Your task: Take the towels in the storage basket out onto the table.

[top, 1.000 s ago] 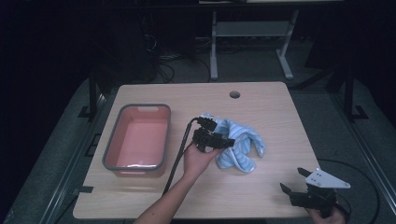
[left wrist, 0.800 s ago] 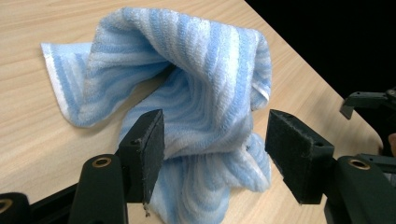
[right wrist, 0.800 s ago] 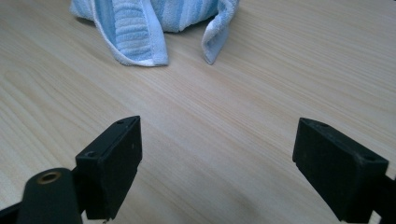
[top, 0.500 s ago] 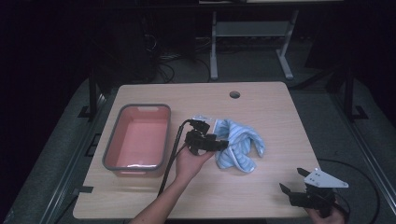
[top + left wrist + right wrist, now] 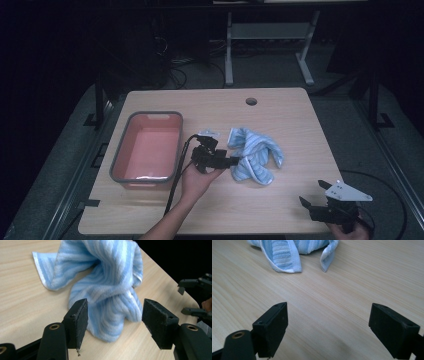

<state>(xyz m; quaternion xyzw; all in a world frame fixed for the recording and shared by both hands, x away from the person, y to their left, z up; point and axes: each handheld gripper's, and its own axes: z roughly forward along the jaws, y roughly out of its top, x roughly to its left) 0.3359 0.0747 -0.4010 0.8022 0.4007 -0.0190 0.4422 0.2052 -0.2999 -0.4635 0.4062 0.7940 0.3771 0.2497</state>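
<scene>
A crumpled blue-and-white striped towel [image 5: 257, 155] lies near the middle of the wooden table [image 5: 280, 215]. My left gripper [image 5: 234, 162] sits at the towel's left side and points right at it. In the left gripper view the jaws stand open [image 5: 115, 320] just short of the towel's [image 5: 107, 277] near fold, with nothing pinched. My right gripper [image 5: 311, 192] is held low at the table's front right corner. It is open [image 5: 328, 325] over bare wood, with the towel [image 5: 287, 252] well ahead of it.
A pink tub with a grey rim [image 5: 120, 155] stands at the left of the table, with nothing in it. There is a round cable hole [image 5: 251, 101] near the far edge. The left gripper's black cable [image 5: 175, 180] runs along the tub's right side.
My left hand has shifted a little left and toward me, and its gripper has turned so it points right at the towel. The towel and the right gripper have stayed put.
</scene>
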